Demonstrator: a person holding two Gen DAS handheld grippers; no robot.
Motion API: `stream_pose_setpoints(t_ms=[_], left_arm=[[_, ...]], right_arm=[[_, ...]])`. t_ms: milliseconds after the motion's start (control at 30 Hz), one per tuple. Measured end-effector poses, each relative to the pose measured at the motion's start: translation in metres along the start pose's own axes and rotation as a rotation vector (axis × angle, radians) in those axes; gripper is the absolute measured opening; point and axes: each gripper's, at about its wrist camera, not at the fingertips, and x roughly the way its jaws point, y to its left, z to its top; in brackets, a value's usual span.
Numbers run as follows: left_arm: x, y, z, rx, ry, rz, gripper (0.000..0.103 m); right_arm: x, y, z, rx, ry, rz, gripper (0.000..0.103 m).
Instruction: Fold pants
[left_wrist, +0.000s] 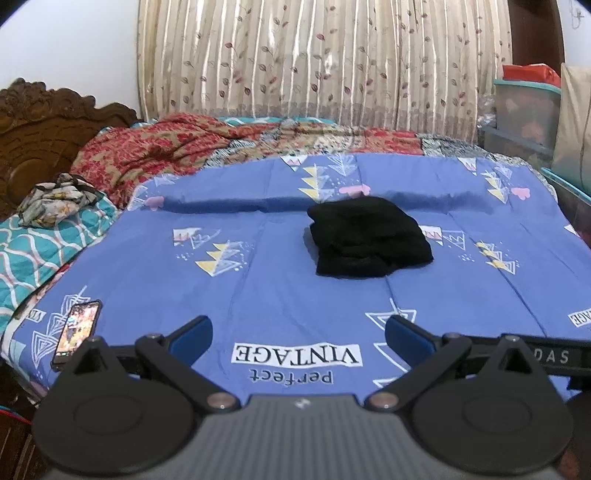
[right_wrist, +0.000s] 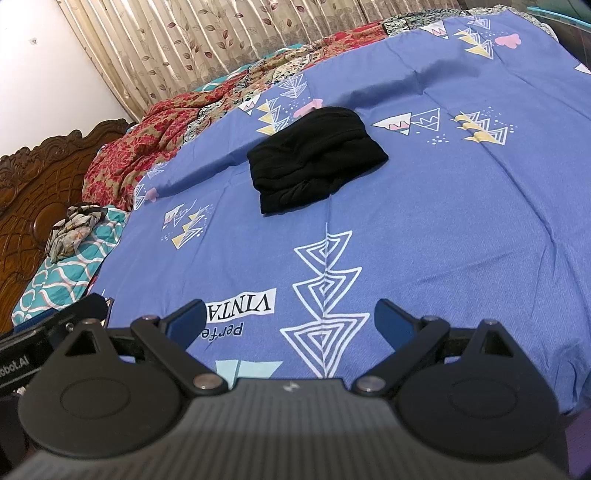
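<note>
Black pants (left_wrist: 369, 238) lie folded into a compact bundle on the blue patterned bedsheet (left_wrist: 280, 280), near the middle of the bed. They also show in the right wrist view (right_wrist: 314, 158). My left gripper (left_wrist: 298, 332) is open and empty, held near the bed's front edge, well short of the pants. My right gripper (right_wrist: 290, 321) is open and empty too, also back near the front edge, with the pants ahead and slightly left.
A phone (left_wrist: 77, 328) lies at the sheet's front left corner. A red floral quilt (left_wrist: 177, 147) is bunched at the back. A crumpled floral cloth (left_wrist: 55, 199) sits on a teal cover by the wooden headboard (left_wrist: 40, 125). Storage bins (left_wrist: 524, 110) stand at the right.
</note>
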Motion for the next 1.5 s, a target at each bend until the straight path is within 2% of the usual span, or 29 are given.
stream_pose_setpoints(t_ms=[600, 1067, 1500], left_arm=[[0.007, -0.005, 0.0, 0.025, 0.045, -0.032, 0.103], [0.007, -0.008, -0.001, 0.042, 0.054, -0.03, 0.103], [0.022, -0.006, -0.005, 0.04, 0.159, 0.018, 0.103]], right_arm=[[0.001, 0.0, -0.004, -0.001, 0.009, 0.001, 0.099], [0.001, -0.001, -0.004, -0.002, 0.013, 0.002, 0.099], [0.0, -0.002, -0.003, 0.0, 0.017, 0.002, 0.099]])
